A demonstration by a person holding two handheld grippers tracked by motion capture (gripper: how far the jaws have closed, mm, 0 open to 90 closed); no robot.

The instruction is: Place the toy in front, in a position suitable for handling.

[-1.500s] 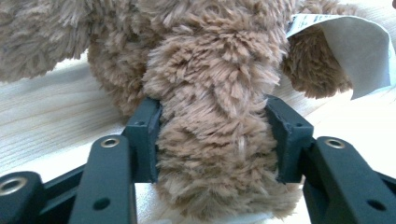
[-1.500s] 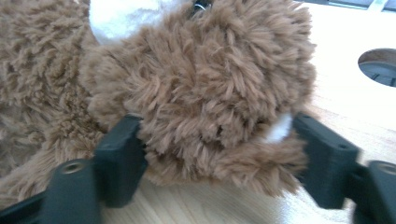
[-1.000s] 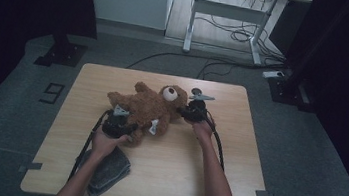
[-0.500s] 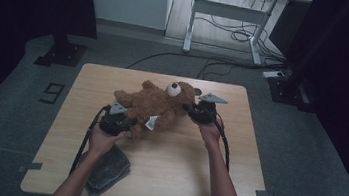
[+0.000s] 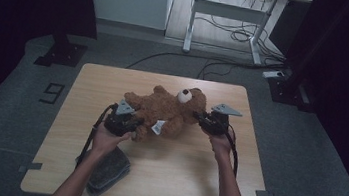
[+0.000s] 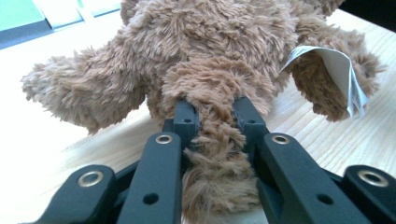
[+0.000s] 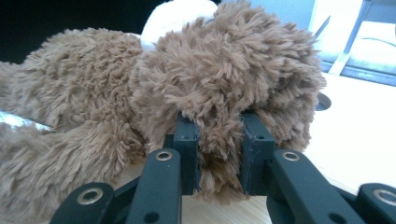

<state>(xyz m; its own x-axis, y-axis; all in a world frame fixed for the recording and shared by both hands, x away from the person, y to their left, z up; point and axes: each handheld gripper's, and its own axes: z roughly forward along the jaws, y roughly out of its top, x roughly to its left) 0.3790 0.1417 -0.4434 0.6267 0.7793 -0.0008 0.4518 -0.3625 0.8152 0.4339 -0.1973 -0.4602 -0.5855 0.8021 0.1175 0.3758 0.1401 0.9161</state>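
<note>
— So, any writing on that white fabric tag (image 6: 327, 70) at the right of the left gripper view?

— Too blurred to read. The fluffy brown teddy bear (image 5: 166, 109) lies mid-frame on the pale wooden table (image 5: 188, 175).

— And the jaws?

— The left gripper (image 5: 131, 123) has just closed, pinching a furry limb; the right gripper (image 5: 200, 119) pinches fur by the head.

A teddy bear (image 5: 166, 109) is lying across the middle of the table (image 5: 187, 180), head toward the right. The left claw (image 5: 131, 123) is sitting at its left end, the right claw (image 5: 200, 119) at its right. A folded cloth (image 5: 108, 170) is lying near the table's front left edge.
</note>
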